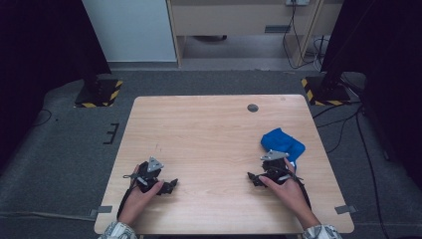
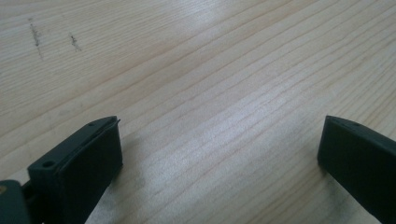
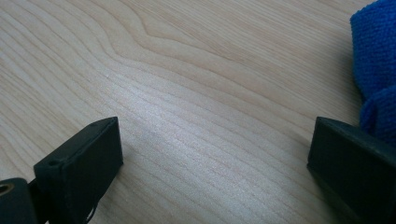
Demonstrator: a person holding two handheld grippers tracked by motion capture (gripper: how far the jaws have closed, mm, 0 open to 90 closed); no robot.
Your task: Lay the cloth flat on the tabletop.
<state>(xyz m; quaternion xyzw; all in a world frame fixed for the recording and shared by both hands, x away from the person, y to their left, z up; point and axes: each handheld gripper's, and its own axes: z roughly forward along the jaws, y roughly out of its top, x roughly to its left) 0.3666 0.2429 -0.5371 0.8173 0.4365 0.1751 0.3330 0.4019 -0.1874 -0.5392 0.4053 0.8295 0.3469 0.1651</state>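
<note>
A crumpled blue cloth (image 1: 282, 143) lies on the right half of the wooden table (image 1: 214, 129). My right gripper (image 1: 267, 164) rests on the table just in front of the cloth, held by a hand. In the right gripper view its jaws stand wide apart with bare wood between them, and the blue cloth (image 3: 376, 70) shows at the right edge, just beyond the right jaw. My left gripper (image 1: 152, 172) rests near the table's front left, also in a hand. Its jaws are spread wide over bare wood in the left gripper view.
A small dark round cap (image 1: 253, 107) is set in the table near its far edge. Two stand bases with yellow-black striped edges (image 1: 98, 92) (image 1: 324, 89) sit on the grey floor beyond the table's far corners. Cables trail on the floor at the right.
</note>
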